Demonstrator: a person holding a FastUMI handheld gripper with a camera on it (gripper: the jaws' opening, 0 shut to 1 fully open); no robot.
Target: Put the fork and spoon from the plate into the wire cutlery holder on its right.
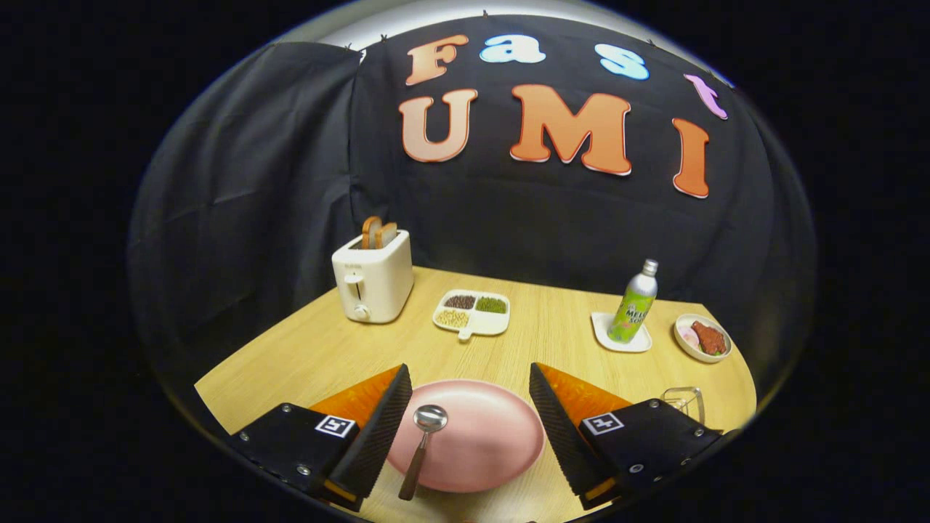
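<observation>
A pink plate lies on the wooden table between my two fingers. On its left part rests a spoon with a silver bowl and a dark brown handle, close to my left finger. My gripper hovers over the plate, open wide, with nothing held. The wire cutlery holder peeks out just behind my right finger, right of the plate; most of it is hidden. I see no fork on the plate.
A cream toaster with bread slices stands at the back left. A white divided dish of beans sits mid-table. A green bottle on a white coaster and a small bowl of food stand at the back right.
</observation>
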